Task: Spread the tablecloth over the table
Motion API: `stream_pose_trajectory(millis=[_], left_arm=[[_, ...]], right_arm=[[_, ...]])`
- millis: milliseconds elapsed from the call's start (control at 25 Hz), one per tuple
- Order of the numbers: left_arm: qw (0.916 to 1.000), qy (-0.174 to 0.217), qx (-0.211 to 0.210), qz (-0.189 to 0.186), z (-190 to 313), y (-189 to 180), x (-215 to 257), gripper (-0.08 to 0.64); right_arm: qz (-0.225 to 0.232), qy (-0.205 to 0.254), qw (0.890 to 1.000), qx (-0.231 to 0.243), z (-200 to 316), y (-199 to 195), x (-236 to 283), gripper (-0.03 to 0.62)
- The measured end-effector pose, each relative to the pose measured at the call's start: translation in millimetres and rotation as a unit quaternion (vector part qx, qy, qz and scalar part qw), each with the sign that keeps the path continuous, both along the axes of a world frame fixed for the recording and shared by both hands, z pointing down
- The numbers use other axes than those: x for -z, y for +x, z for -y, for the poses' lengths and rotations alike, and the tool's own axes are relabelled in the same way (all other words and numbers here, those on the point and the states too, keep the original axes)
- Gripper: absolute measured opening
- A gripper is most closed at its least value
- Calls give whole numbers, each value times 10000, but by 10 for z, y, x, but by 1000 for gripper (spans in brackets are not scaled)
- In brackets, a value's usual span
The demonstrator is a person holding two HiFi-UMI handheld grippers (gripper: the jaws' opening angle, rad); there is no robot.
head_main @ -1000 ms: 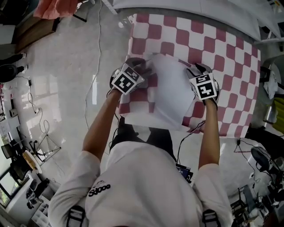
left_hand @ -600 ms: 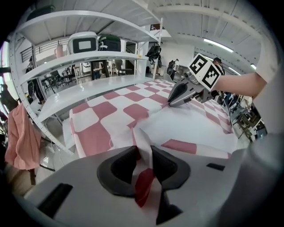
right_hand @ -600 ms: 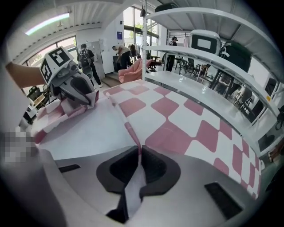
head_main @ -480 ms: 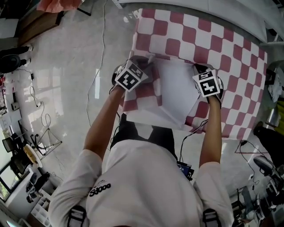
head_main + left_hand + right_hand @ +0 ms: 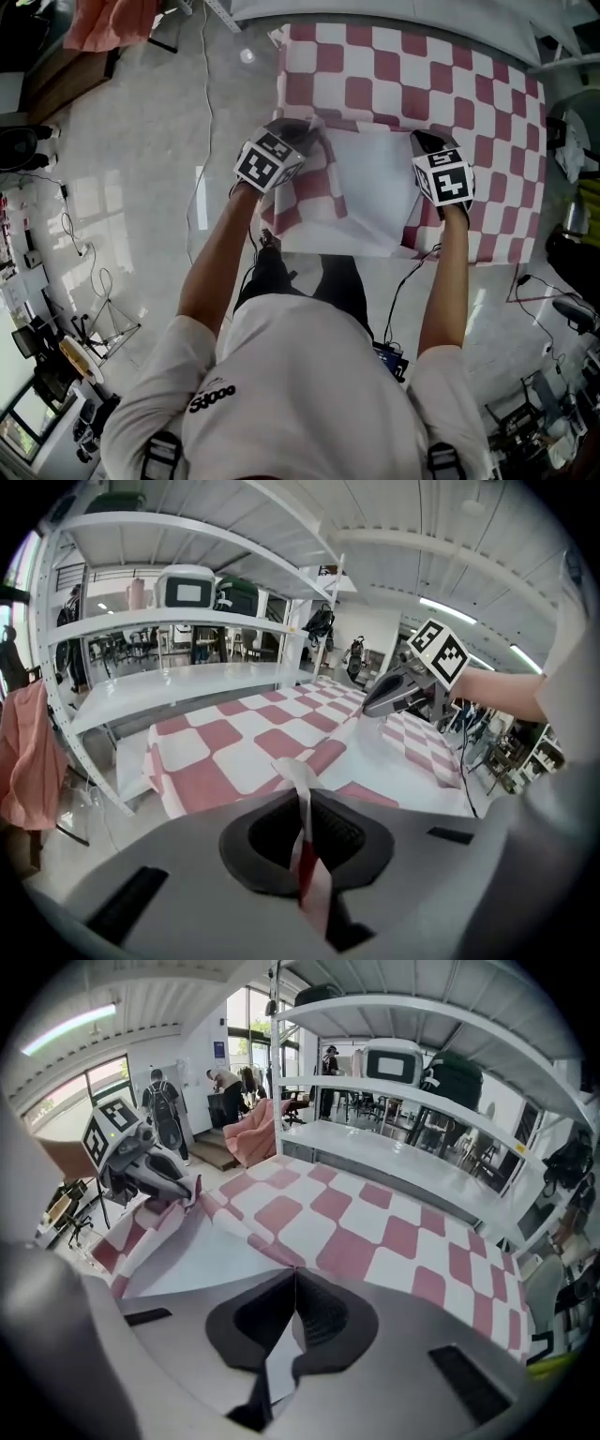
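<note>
Tablecloth (image 5: 403, 84) covers the table's far side with its near flap folded back, corners clamped in the closed left gripper (image 5: 311, 129) and right gripper (image 5: 419, 142); next, presumably, draw both toward the table's near edge.

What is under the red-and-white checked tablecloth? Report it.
Only the white underside of the red-and-white checked tablecloth shows, on the flap pinched by the left gripper and right gripper. The tabletop beneath is covered, unseen.
</note>
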State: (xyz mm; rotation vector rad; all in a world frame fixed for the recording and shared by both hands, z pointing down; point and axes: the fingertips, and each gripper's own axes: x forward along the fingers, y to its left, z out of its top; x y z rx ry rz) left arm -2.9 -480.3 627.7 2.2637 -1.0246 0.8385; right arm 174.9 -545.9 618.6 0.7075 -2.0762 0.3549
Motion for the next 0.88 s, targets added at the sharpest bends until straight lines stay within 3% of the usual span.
stream_pose_trajectory(millis=[280,480,880], left_arm=[[9965,276,-245,-744,-206,-38,493,34],[9921,441,-747,-909,-484,-58,764,32],[9692,693,-1948,-1338,-1216,-66,1255,32]], right_arm=[[-3,307,9981,-541,-526,46,569,23],[-125,554,9947,-856,-1011,22,962,23],[-300,1131,9750,-1889,-2052,-54,1603,23]])
